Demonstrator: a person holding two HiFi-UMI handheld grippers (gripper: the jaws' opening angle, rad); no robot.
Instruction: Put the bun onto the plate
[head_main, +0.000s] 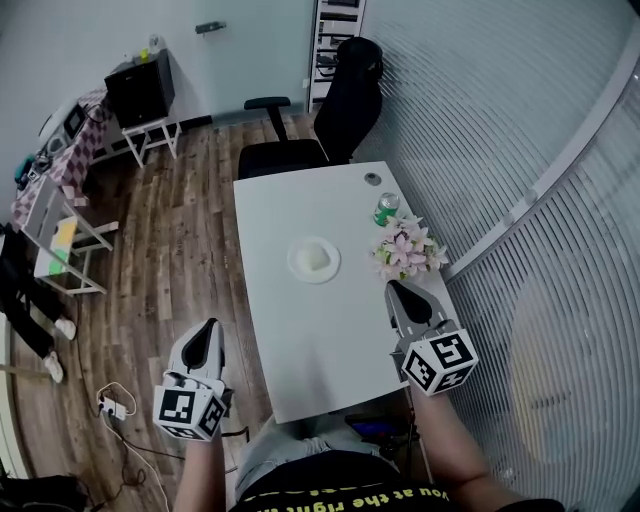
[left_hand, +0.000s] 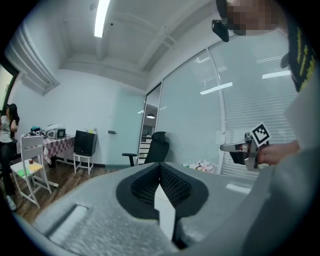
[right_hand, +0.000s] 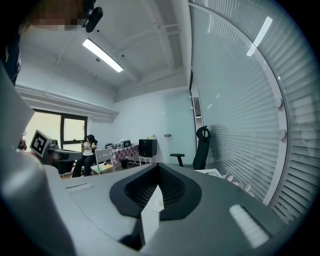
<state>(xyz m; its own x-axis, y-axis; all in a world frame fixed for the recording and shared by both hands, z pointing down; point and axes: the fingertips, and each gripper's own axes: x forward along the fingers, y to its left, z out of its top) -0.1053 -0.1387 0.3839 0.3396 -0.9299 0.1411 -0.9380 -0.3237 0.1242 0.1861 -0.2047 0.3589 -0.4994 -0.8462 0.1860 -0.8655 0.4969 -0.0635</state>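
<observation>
I am counting one white tabletop (head_main: 300, 340), and it is carrying one plate (head_main: 296, 268), one bun (head_main: 314, 258), one green can (head_main: 387, 209), one bunch of pink flowers (head_main: 407, 250) and one small round grey thing (head_main: 372, 178). One black office chair (head_main: 330, 120) is standing at its far end. Two pairs of tongs are being held at the near end, the left tongs (head_main: 207, 338) and the right tongs (head_main: 400, 296), each bearing one marker cube, so two cubes (head_main: 190, 411) (head_main: 440, 362). One black box (head_main: 140, 90) is sitting on one white stool (head_main: 150, 135), and one other person (head_main: 25, 290) is standing at the left.
</observation>
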